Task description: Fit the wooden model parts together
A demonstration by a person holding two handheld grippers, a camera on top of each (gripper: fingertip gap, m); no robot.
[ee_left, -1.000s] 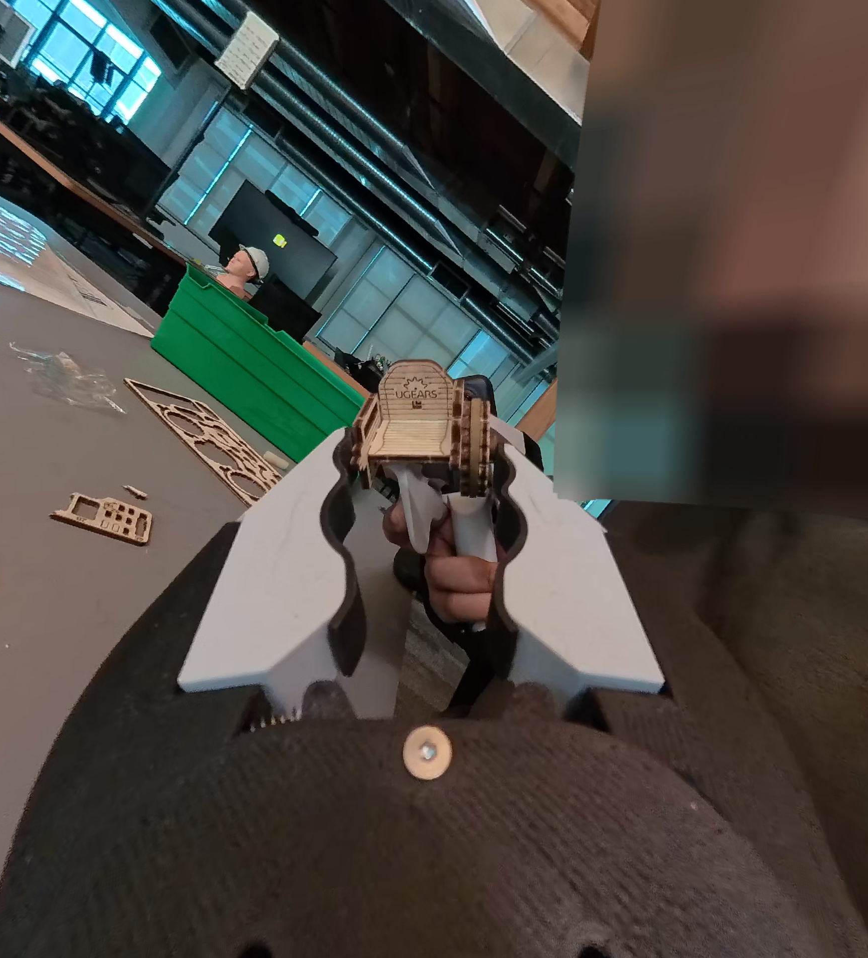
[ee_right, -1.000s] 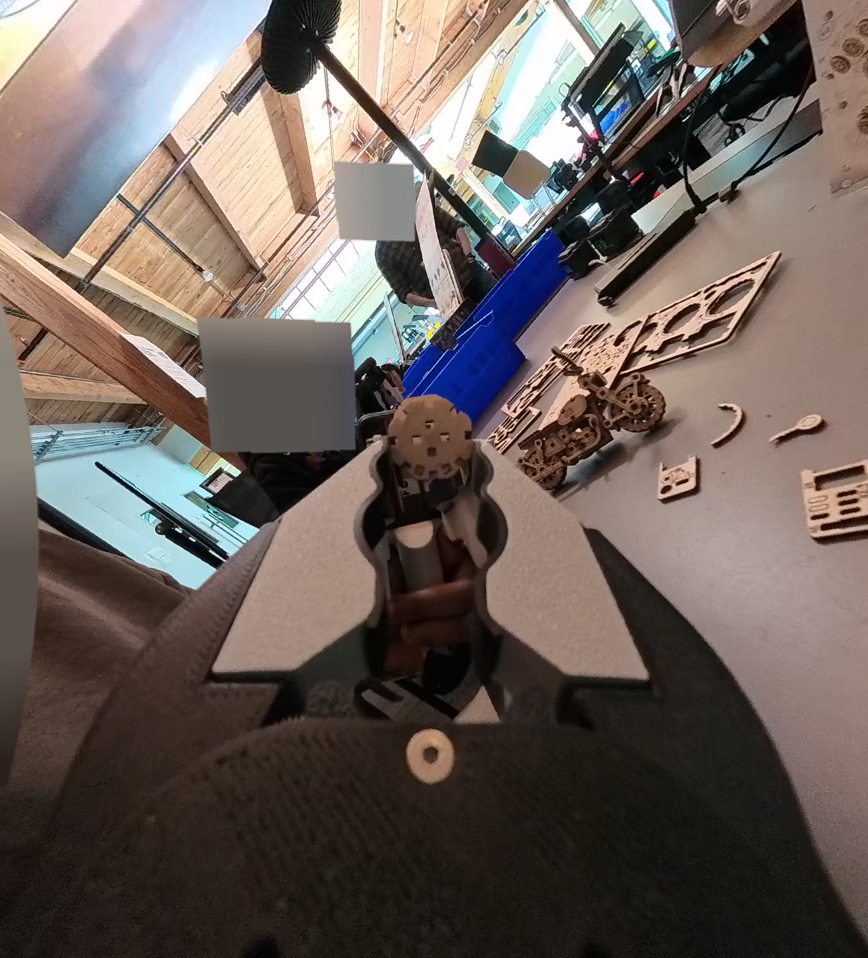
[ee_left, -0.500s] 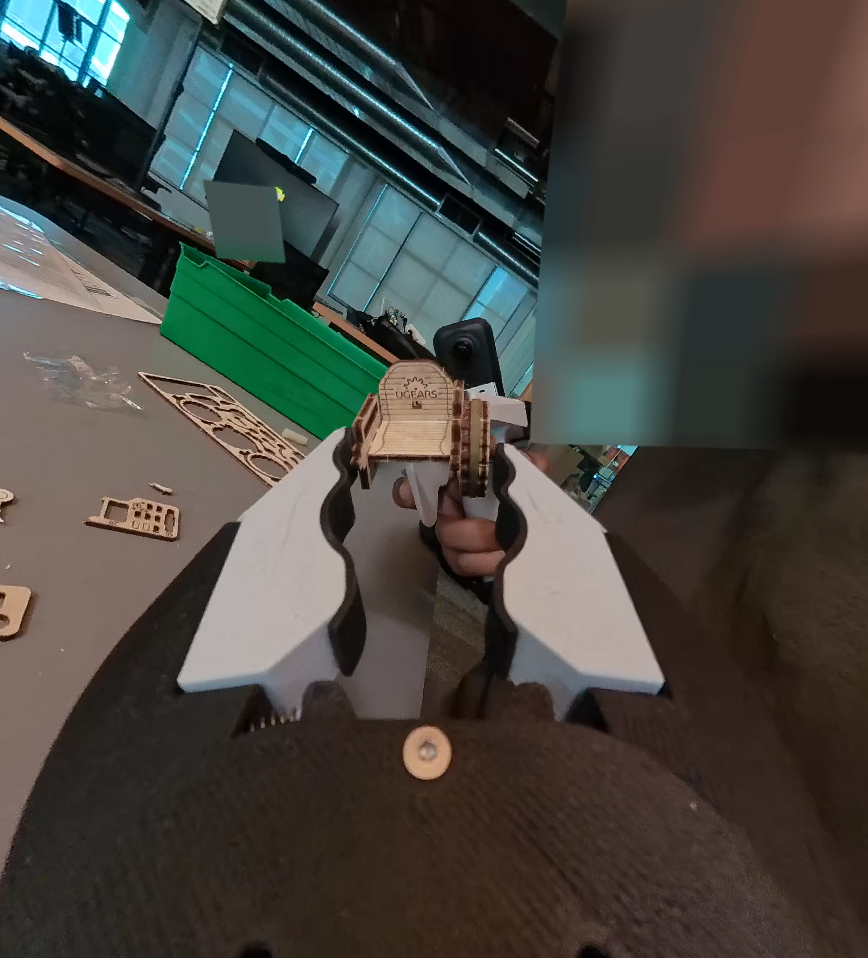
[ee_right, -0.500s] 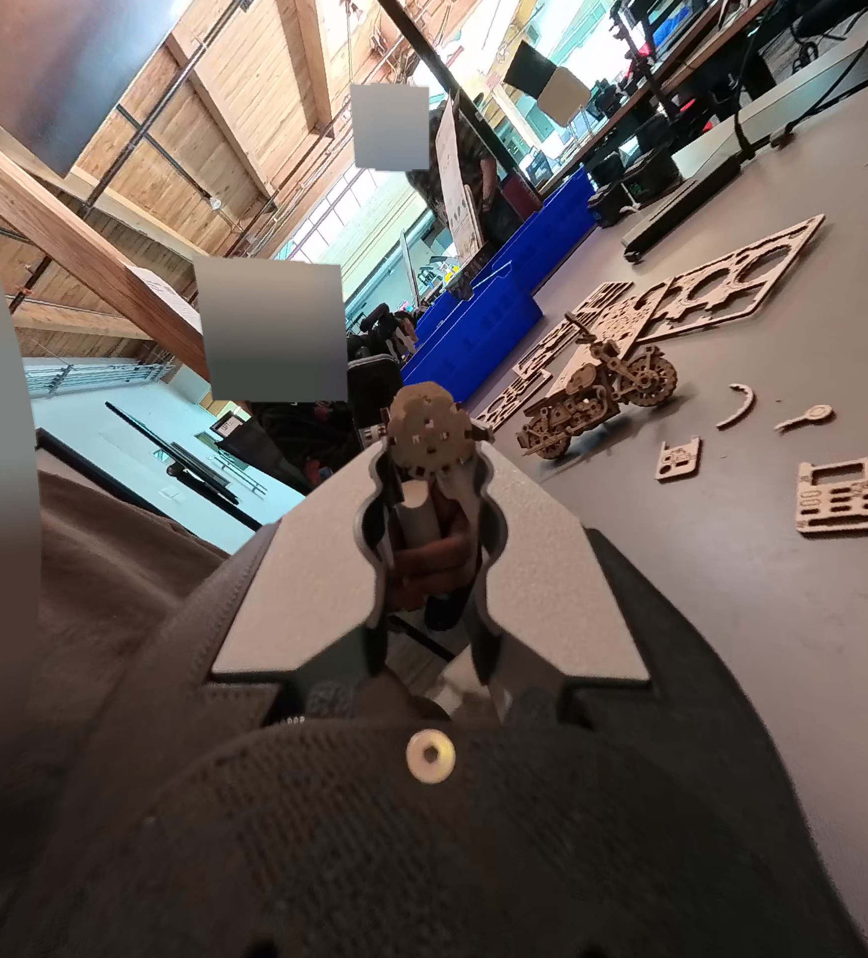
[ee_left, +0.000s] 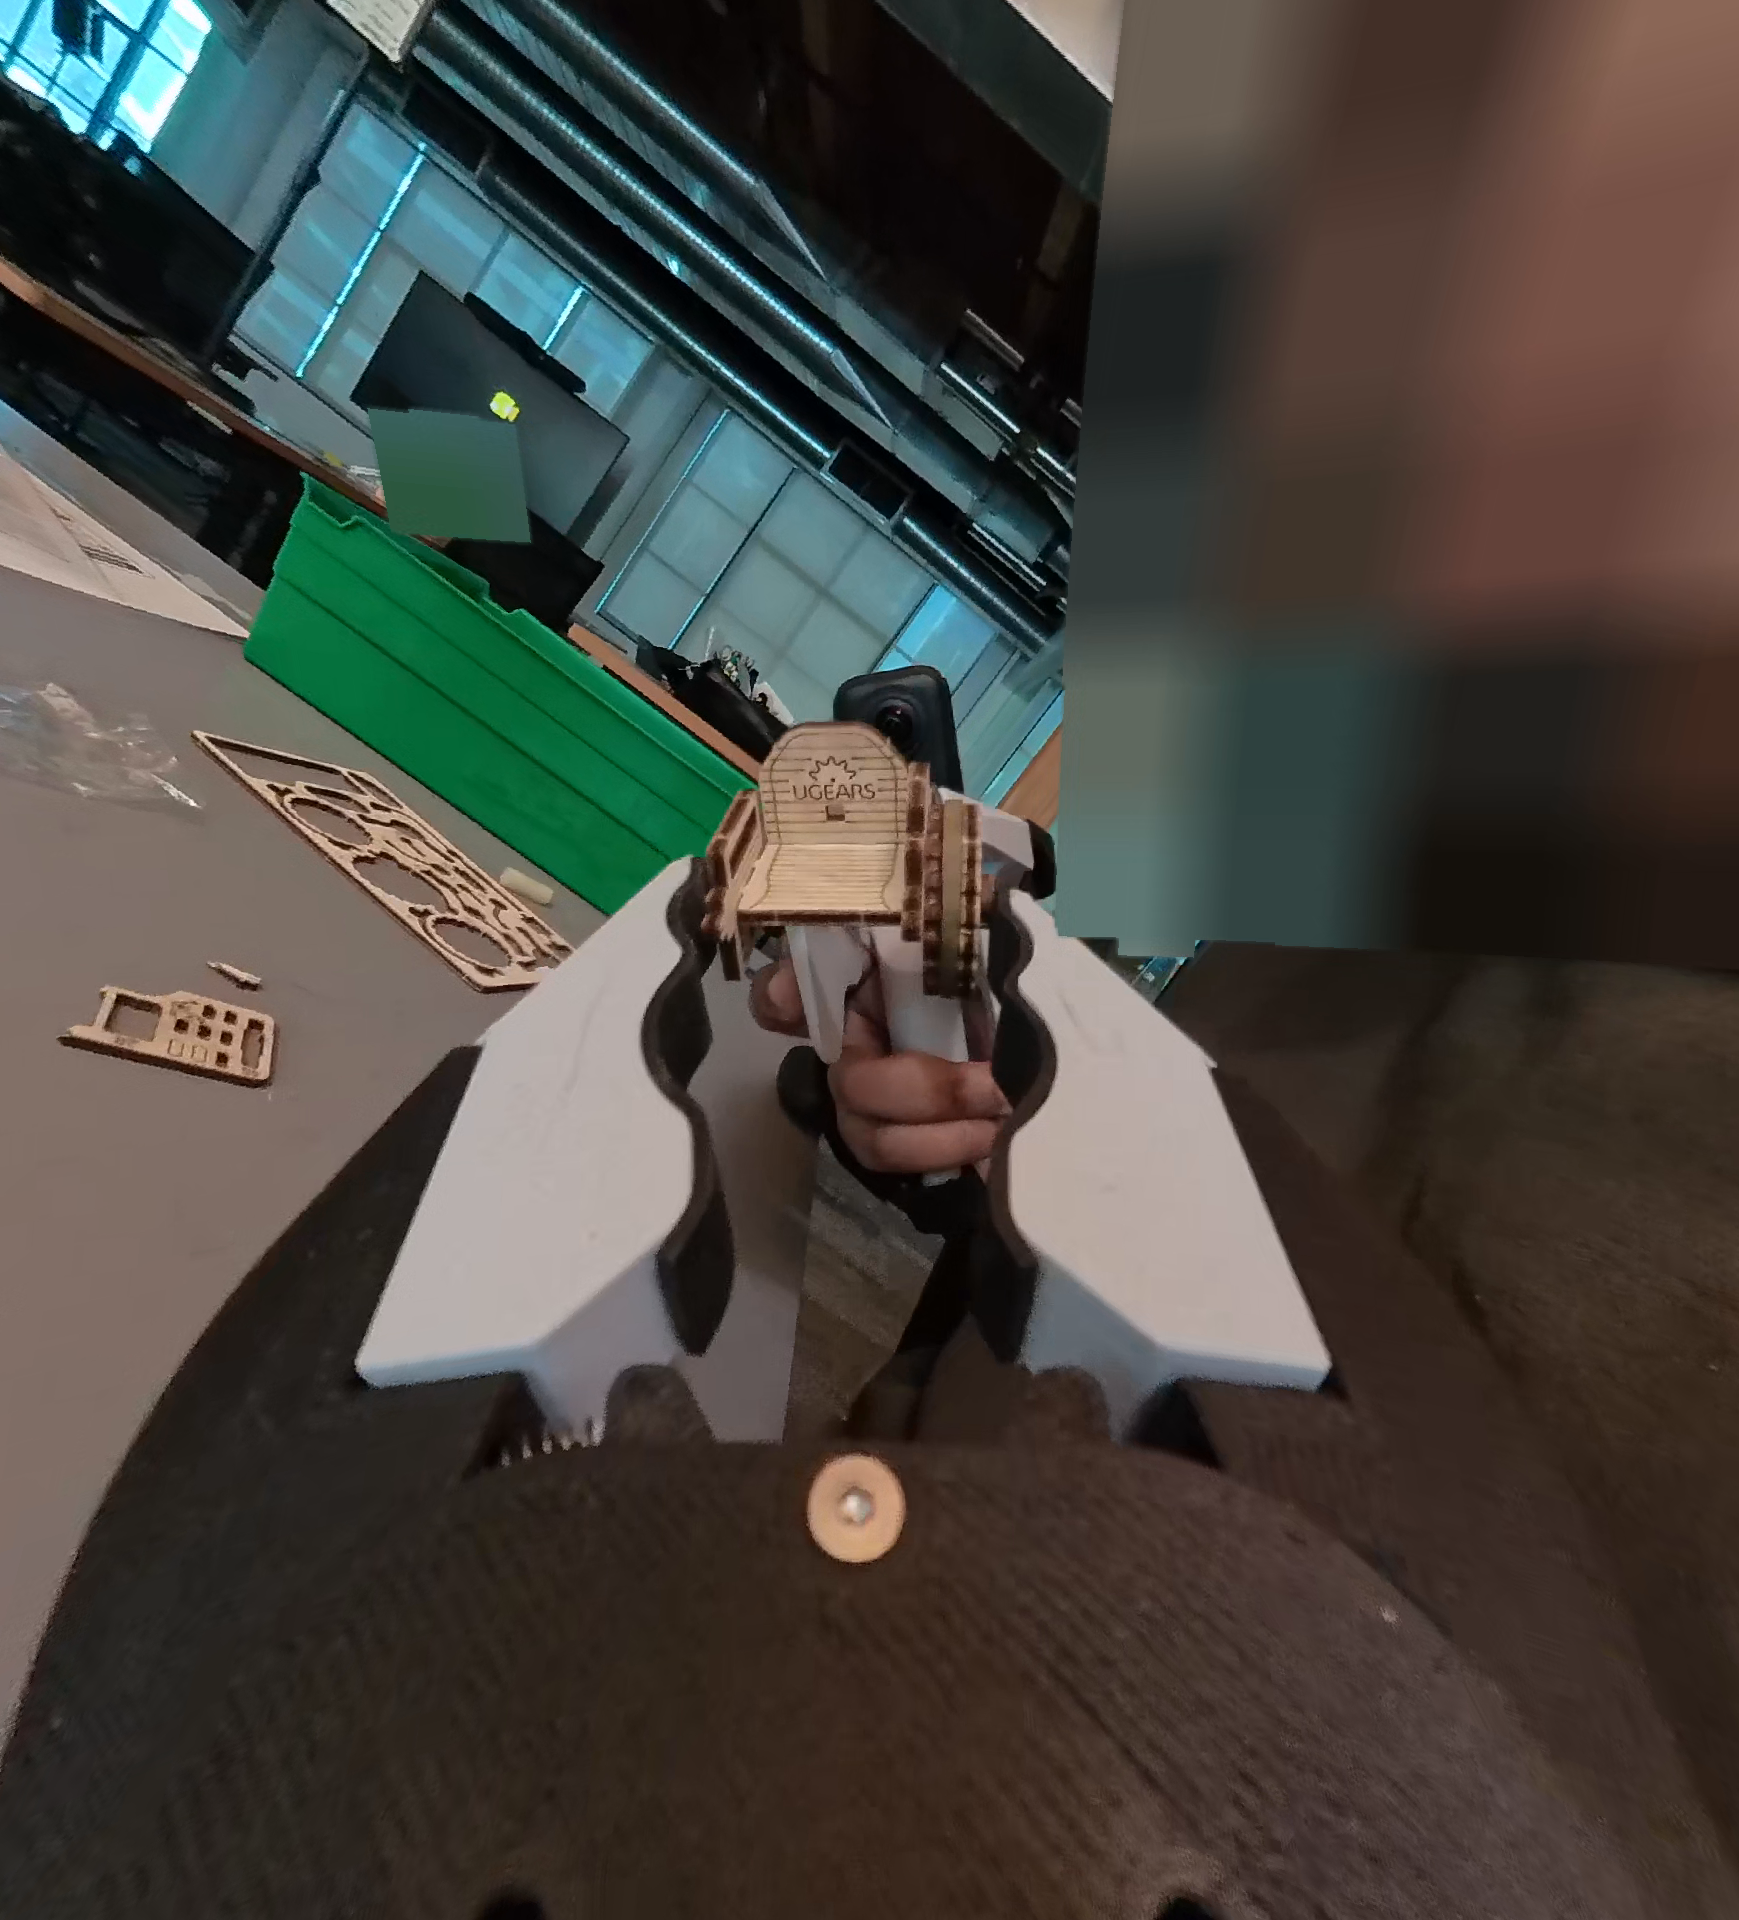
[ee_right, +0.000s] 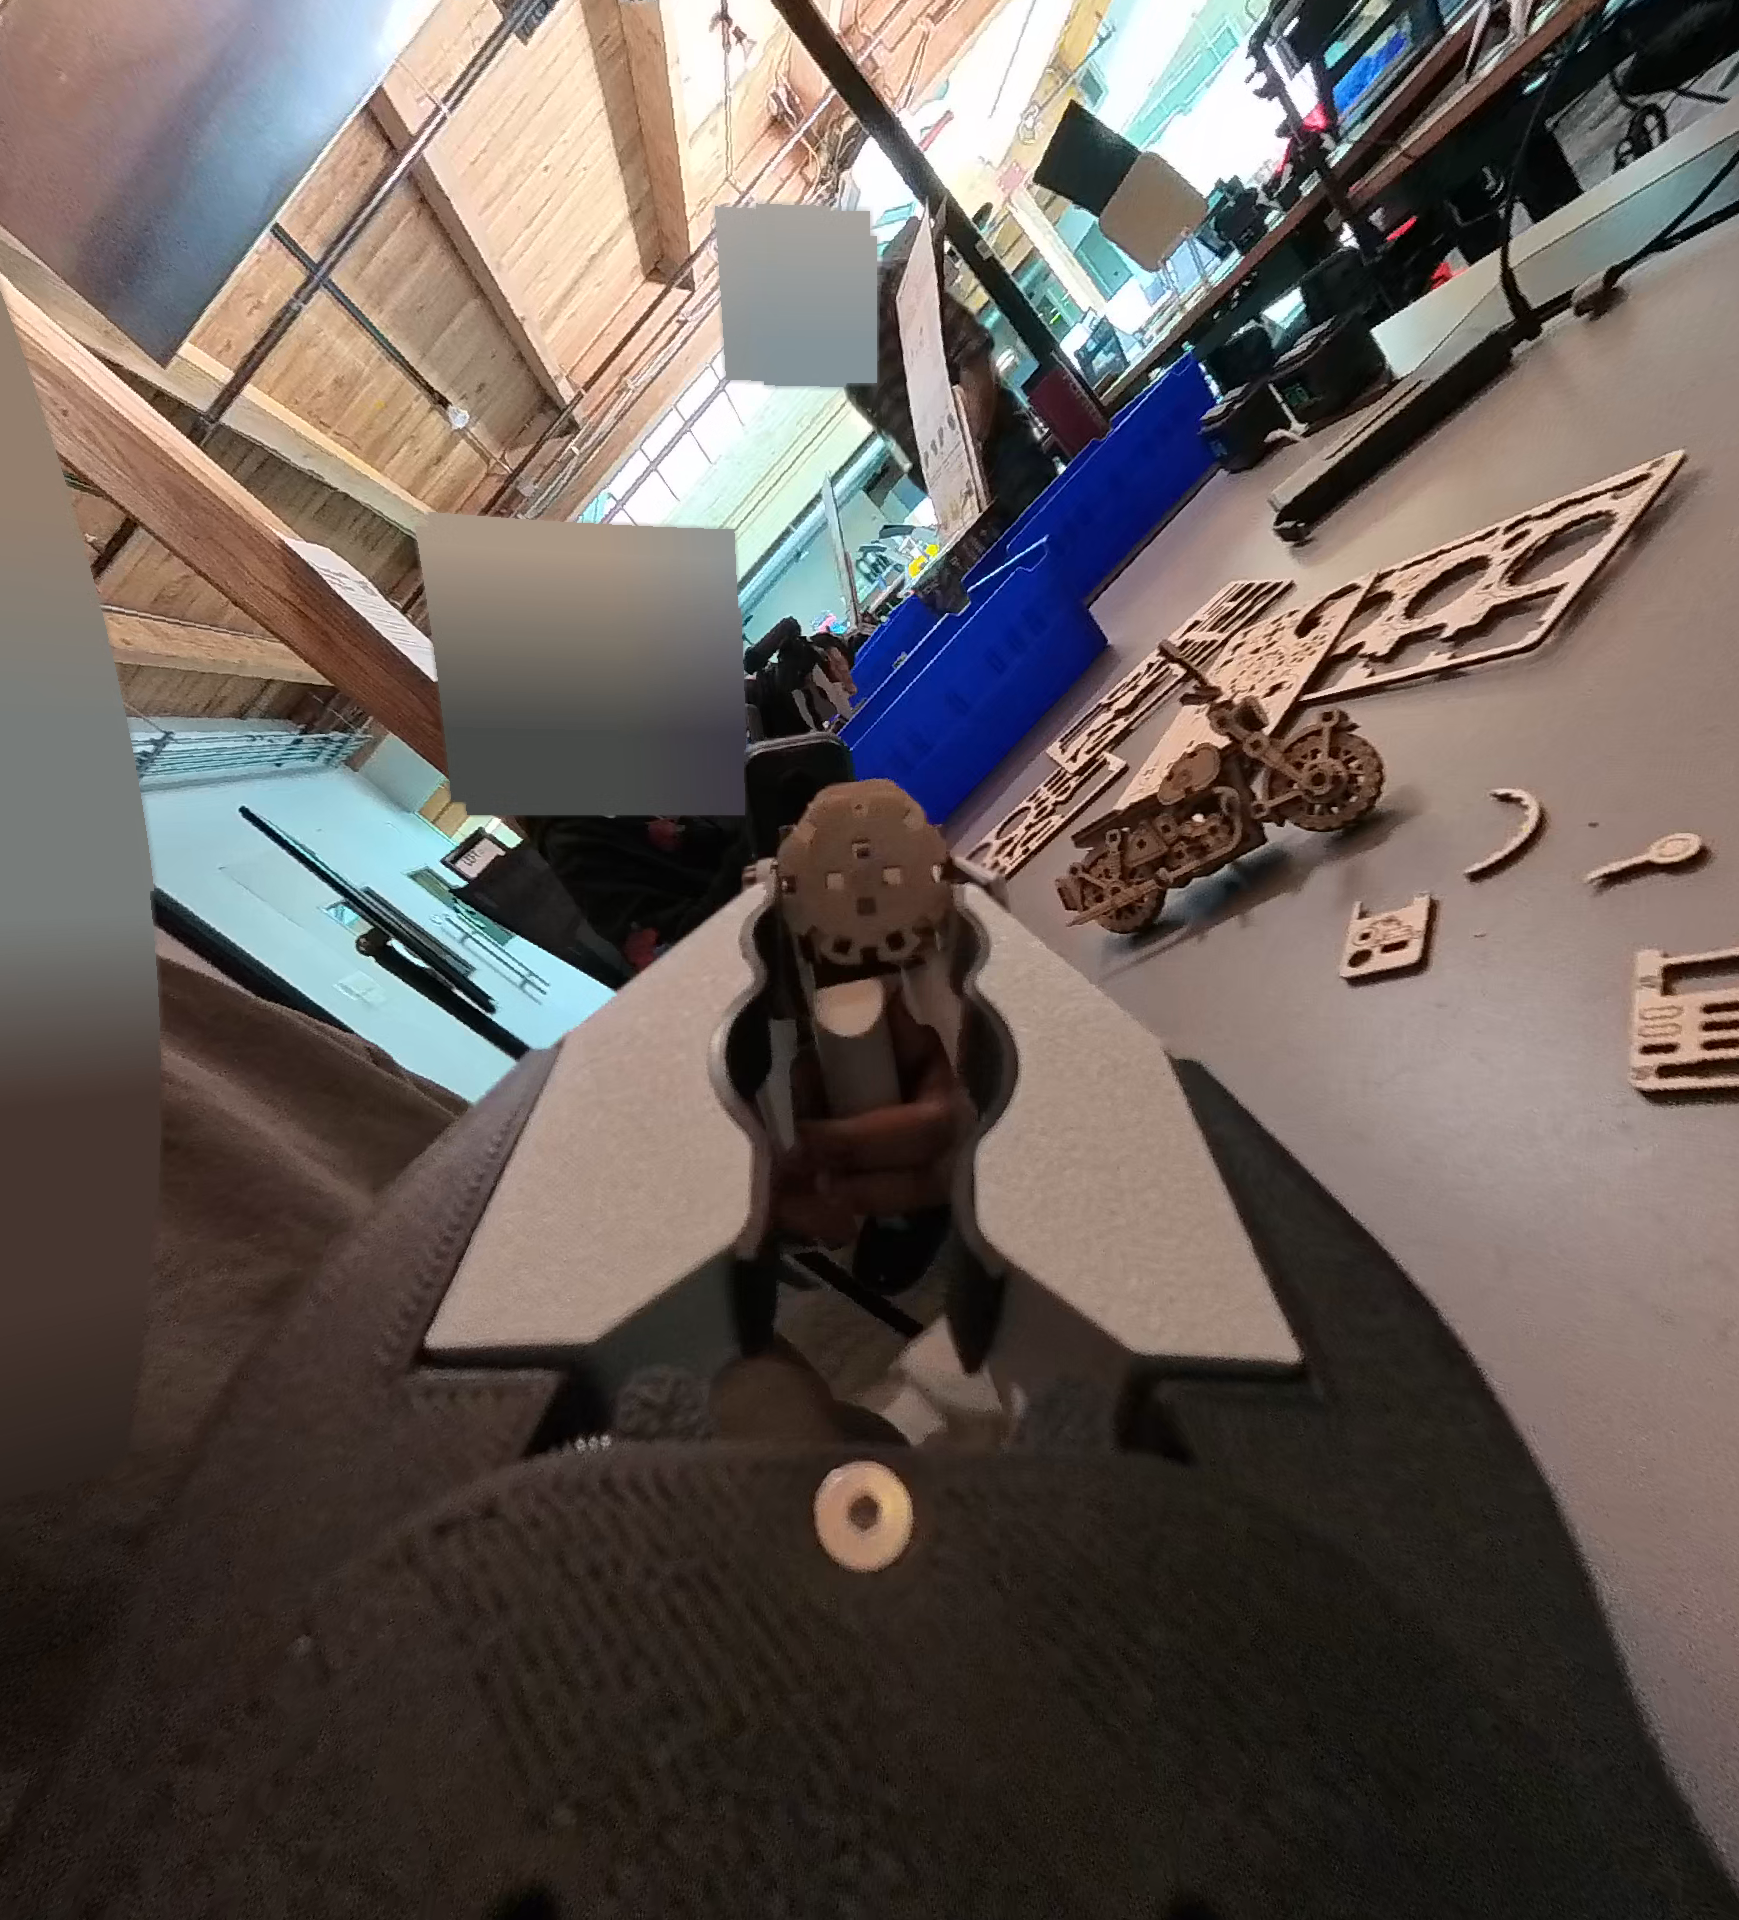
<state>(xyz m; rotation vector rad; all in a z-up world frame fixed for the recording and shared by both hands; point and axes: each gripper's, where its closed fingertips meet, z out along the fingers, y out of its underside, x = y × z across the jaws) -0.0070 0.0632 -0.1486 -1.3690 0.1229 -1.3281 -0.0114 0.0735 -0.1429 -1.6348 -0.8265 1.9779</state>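
Both grippers are held up in the air above the grey table (ee_left: pixel 65 1195), tips together. My left gripper (ee_left: pixel 844 914) is shut on a small wooden seat (ee_left: pixel 829 868) with stacked wheel discs (ee_left: pixel 948 883) on its right side. The right gripper's white fingers (ee_left: pixel 901 997) and the hand holding it show just behind the seat. In the right wrist view my right gripper (ee_right: pixel 860 904) is shut on a round notched wooden disc (ee_right: pixel 860 883), seen face on. A left gripper finger (ee_right: pixel 854 1039) shows behind it. I cannot tell whether the disc is seated on the seat part.
On the left lie a green bin (ee_left: pixel 449 686), a cut-out wooden sheet (ee_left: pixel 387 852), a small fretted piece (ee_left: pixel 174 1034) and a plastic bag (ee_left: pixel 65 738). On the right stand a wooden motorcycle model (ee_right: pixel 1218 831), cut-out sheets (ee_right: pixel 1447 592), blue bins (ee_right: pixel 1000 644) and loose small pieces (ee_right: pixel 1727 1023). My two grippers' fingertips are within a few centimetres of each other. It is some 15 cm from my left tips to the wooden motorcycle model (ee_right: pixel 1218 831).
Both grippers have swayed a little while staying tip to tip. The seat and the disc are still held the same way.
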